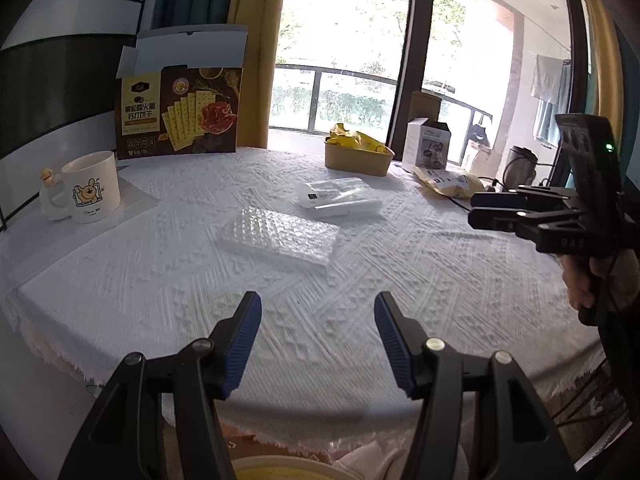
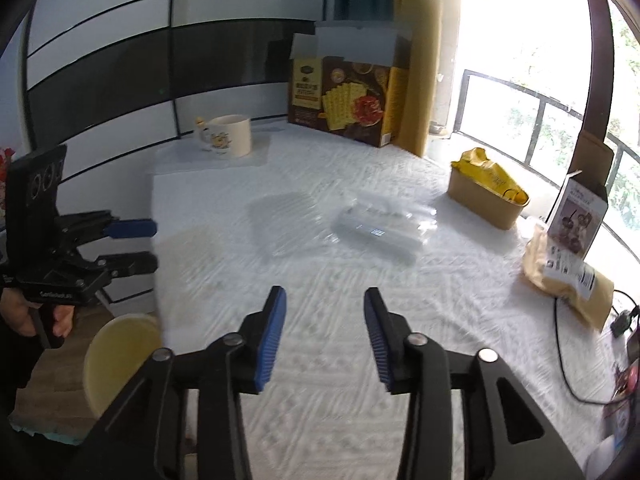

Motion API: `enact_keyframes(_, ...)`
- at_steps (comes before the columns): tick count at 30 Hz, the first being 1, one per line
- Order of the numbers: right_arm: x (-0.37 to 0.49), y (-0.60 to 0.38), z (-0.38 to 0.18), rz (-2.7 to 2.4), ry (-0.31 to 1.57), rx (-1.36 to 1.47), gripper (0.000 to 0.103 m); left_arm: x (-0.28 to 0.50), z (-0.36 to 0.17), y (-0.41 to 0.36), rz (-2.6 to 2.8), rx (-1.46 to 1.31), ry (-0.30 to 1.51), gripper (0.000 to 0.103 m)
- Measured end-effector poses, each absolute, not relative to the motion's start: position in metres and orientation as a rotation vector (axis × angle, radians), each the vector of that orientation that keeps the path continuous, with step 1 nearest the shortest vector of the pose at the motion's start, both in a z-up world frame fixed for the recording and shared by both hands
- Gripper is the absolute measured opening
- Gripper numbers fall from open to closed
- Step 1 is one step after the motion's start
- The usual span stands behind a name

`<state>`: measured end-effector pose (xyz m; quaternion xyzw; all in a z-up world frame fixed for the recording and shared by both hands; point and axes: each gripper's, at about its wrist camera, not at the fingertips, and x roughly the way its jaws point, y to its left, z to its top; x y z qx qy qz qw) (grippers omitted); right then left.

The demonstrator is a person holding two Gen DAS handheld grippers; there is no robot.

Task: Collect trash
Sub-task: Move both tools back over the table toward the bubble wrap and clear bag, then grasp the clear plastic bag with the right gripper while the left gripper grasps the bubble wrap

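Note:
A clear bubble-wrap sheet [image 1: 278,240] lies mid-table, also in the right wrist view [image 2: 286,222]. Beyond it lies a clear plastic package [image 1: 340,198] [image 2: 384,226]. A kraft paper bowl with a yellow wrapper [image 1: 358,152] [image 2: 486,190] stands farther back. A tan mailer bag [image 1: 448,182] [image 2: 572,276] lies at the right. My left gripper [image 1: 318,340] is open and empty above the table's near edge; it also shows in the right wrist view [image 2: 142,246]. My right gripper [image 2: 324,332] is open and empty over the cloth; it also shows in the left wrist view [image 1: 480,208].
A white textured cloth [image 1: 160,280] covers the table. A cracker box [image 1: 180,112] and a white mug [image 1: 92,188] stand at the back left. A small white box [image 1: 428,146] stands at the right. A yellow round bin [image 2: 120,360] sits below the table's left edge. A cable [image 2: 568,352] runs at the right.

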<state>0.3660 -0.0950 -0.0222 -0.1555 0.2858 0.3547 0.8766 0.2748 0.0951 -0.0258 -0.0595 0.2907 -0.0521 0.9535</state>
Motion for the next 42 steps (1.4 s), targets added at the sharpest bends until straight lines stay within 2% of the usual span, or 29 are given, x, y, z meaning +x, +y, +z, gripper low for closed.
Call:
enact_keyframes(10, 0.461, -0.088, -0.033, 0.678, 0.646, -0.341, 0.043, 0.323, -0.03, 0.125, -0.055, -0.182, 0.611, 0.059)
enact_keyframes(14, 0.494, -0.078, -0.039, 0.675, 0.655, -0.37, 0.054, 0.341, -0.036, 0.138, -0.039, -0.21, 0.618, 0.059)
enact_keyframes(18, 0.532, -0.065, -0.048, 0.68, 0.673, -0.38, 0.06, 0.356, -0.04, 0.143, -0.031, -0.214, 0.627, 0.06)
enact_keyframes(28, 0.626, -0.054, -0.079, 0.707, 0.797, -0.236, 0.061, 0.384, -0.05, 0.158, 0.003, -0.223, 0.655, 0.06)
enact_keyframes(38, 0.642, -0.039, -0.098, 0.798, 0.887, -0.117, 0.063, 0.4, -0.058, 0.164, 0.023, -0.264, 0.697, 0.065)
enact_keyframes(39, 0.64, -0.038, -0.096, 0.811, 0.879, -0.118, 0.048, 0.402, -0.059, 0.163, 0.018, -0.277, 0.701, 0.068)
enact_keyframes(40, 0.637, -0.038, -0.095, 0.815, 0.875, -0.127, 0.025, 0.404, -0.06, 0.162, 0.015, -0.287, 0.713, 0.069)
enact_keyframes(41, 0.634, -0.038, -0.094, 0.816, 0.869, -0.137, 0.013, 0.406, -0.061, 0.161, 0.012, -0.288, 0.72, 0.071)
enact_keyframes(42, 0.629, -0.038, -0.093, 0.828, 0.857, -0.145, 0.009, 0.408, -0.063, 0.159, 0.007, -0.288, 0.73, 0.072)
